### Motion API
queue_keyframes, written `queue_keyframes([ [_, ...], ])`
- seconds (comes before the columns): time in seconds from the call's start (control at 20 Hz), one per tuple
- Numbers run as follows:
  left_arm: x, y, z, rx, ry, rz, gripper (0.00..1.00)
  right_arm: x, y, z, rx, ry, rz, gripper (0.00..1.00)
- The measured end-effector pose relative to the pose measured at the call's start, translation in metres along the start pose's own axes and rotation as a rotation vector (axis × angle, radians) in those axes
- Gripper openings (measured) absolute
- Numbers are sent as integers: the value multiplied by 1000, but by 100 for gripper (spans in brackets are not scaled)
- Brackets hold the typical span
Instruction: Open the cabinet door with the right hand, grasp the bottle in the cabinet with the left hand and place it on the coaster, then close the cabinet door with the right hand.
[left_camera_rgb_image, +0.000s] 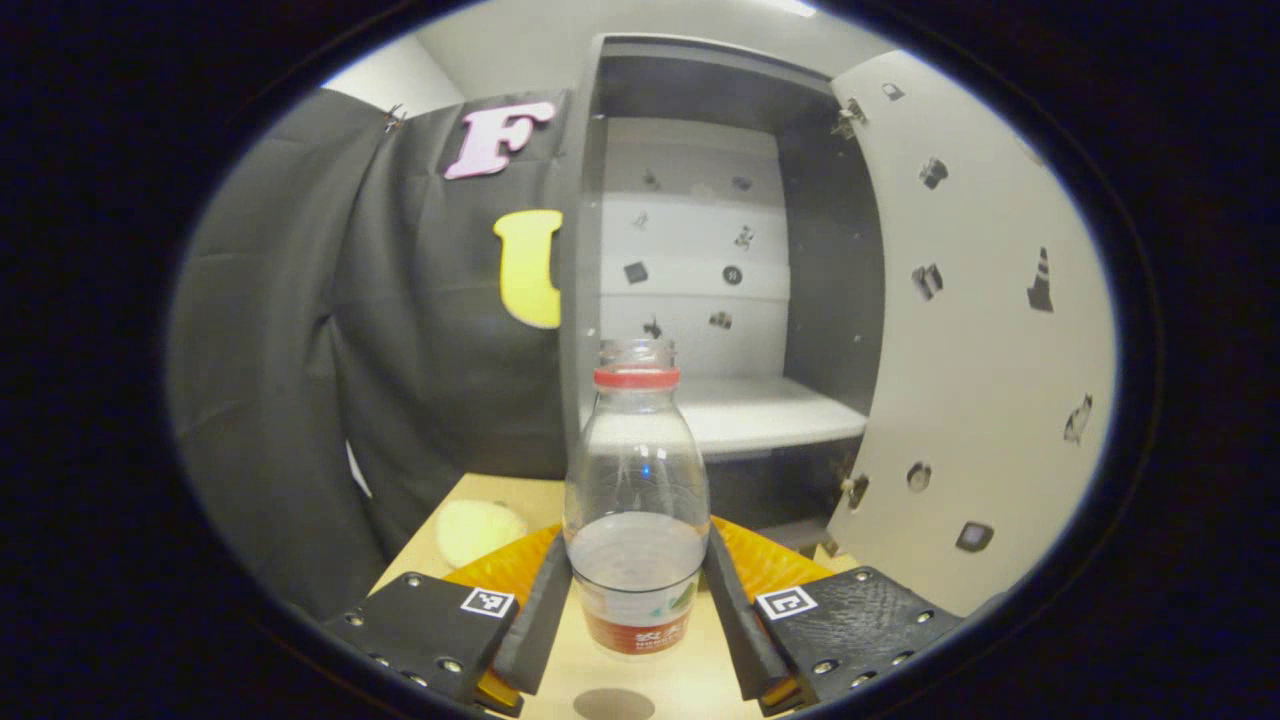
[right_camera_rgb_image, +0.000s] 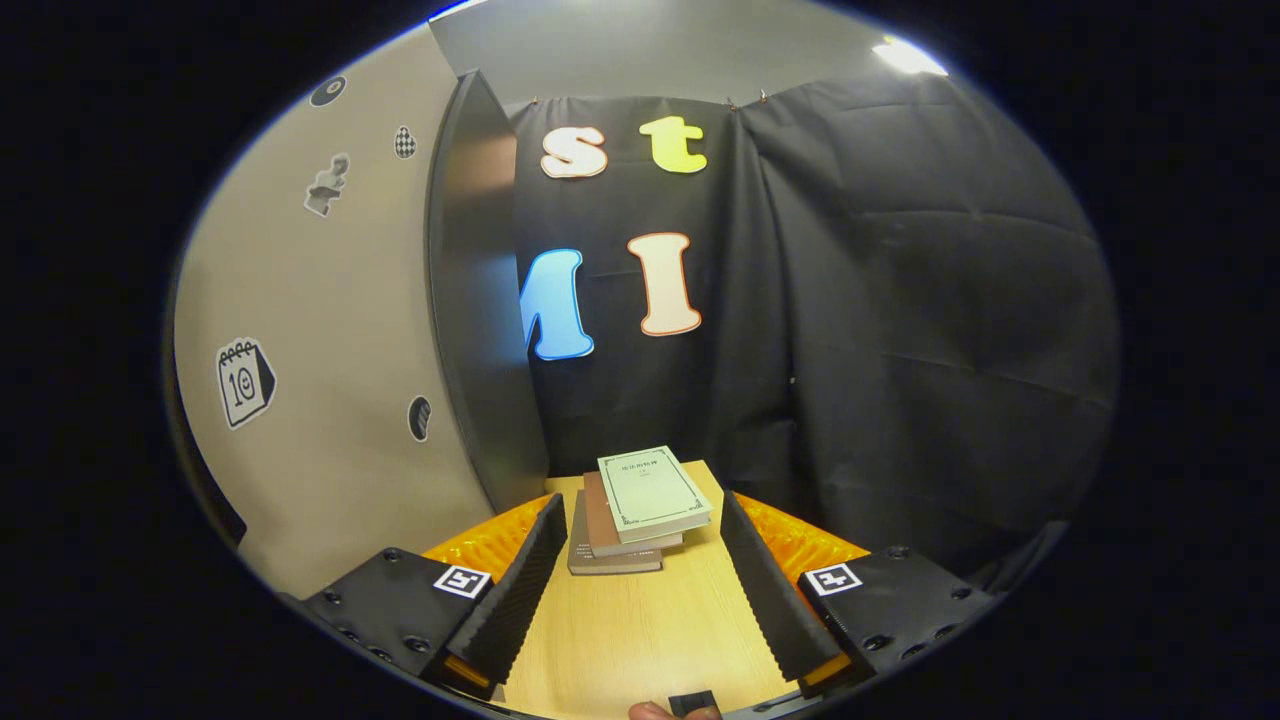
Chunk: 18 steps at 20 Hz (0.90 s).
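Holding the bottle (left_camera_rgb_image: 636, 520) at its lower body, the left gripper (left_camera_rgb_image: 636, 590) has both fingers (left_camera_rgb_image: 545, 605) pressed against the sides at the labelled band, at 6 o'clock in the left gripper view. The bottle is clear plastic with a red neck ring, no cap visible on the open mouth, a red and white label near the base, and liquid filling roughly the lower part. Judged from this, it is light to moderate in weight, with thin walls that yield under squeeze; the smooth plastic may slip, and the open mouth means tilting risks a spill. The lower body, where the liquid stiffens the wall, is the sound place to grip, keeping the bottle upright. Whether its base rests on the wooden table (left_camera_rgb_image: 600, 680) cannot be told. A pale yellow round coaster (left_camera_rgb_image: 478, 530) lies on the table at 8 o'clock of the bottle, near but apart. The cabinet (left_camera_rgb_image: 700, 250) stands beyond at 12 o'clock, its door (left_camera_rgb_image: 980, 330) swung open at 3 o'clock, its white shelf (left_camera_rgb_image: 760, 410) bare. In the right gripper view, the right gripper (right_camera_rgb_image: 635, 590) has its jaws wide apart and grips nothing; a stack of books (right_camera_rgb_image: 640, 510) lies on the table at 12 o'clock, and the open door stands at 9 o'clock.
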<state>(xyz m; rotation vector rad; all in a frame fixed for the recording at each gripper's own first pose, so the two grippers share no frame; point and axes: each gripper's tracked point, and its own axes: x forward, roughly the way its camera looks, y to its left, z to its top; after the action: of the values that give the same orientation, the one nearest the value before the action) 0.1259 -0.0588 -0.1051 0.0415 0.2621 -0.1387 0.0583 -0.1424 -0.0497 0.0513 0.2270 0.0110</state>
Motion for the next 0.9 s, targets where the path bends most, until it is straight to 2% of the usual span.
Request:
queue_keyframes([
  [0.15,-17,20,-41,-18,16,3,70,-14,8,-9,61,23,-12,98],
  [0.2,-19,21,-52,-26,13,0,73,-21,6,-10,70,30,-31,98],
  [0.35,-15,20,-82,-8,-22,-40,75,-41,-1,-12,94,20,-80,98],
  [0.4,-13,20,-95,-1,-27,-49,70,-47,-4,-16,98,32,-93,98],
  [0.6,-12,11,-150,-36,-15,-60,73,-70,-16,-20,69,29,-170,98],
  [0.7,-11,10,-166,-41,-20,-51,70,-75,-11,-21,83,34,-171,98],
  [0.9,-11,10,-195,-74,3,-39,73,-81,-12,-22,48,40,-183,98],
])
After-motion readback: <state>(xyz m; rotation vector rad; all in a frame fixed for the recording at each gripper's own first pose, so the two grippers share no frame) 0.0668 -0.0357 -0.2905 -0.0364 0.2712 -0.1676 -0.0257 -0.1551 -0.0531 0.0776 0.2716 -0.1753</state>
